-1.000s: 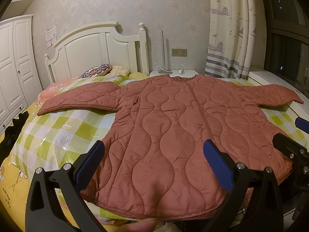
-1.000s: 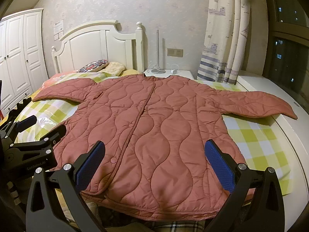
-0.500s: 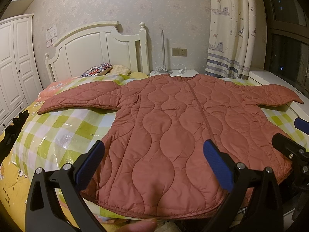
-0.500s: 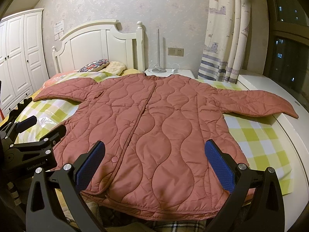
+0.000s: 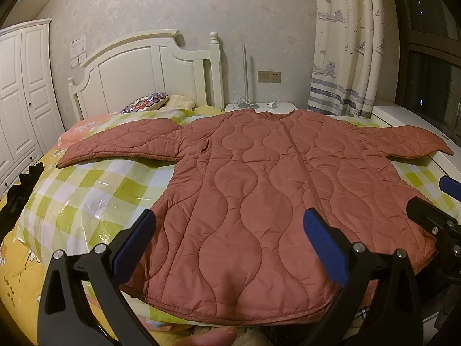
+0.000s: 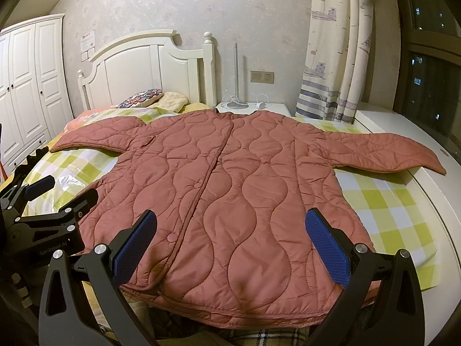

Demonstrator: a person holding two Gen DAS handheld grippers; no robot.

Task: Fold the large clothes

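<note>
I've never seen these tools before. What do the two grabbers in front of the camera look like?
Each hand-held gripper, left and right, is a black frame of angular struts with silver screw heads. Its two fingers carry ridged blue pads. Small pale lettering marks the left one's side.

A bed (image 5: 86, 201) fills the room's middle, covered by a green-and-white checked sheet (image 6: 383, 201) with a yellow flowered quilt (image 5: 14, 262) at its near left corner. A white headboard (image 5: 144, 72) stands at the far end of the bed. Against the headboard lie a patterned cushion (image 5: 145, 102) and, just beside it, a cream pillow (image 5: 181, 102). Right of the headboard stands a white nightstand (image 6: 253, 106) carrying a lamp pole (image 6: 236, 75) and a cable. Above the nightstand is a wall switch (image 5: 269, 76). A sailboat-print curtain (image 5: 345, 43) hangs right of it. A white wardrobe (image 6: 28, 80) stands left of the bed.
</note>
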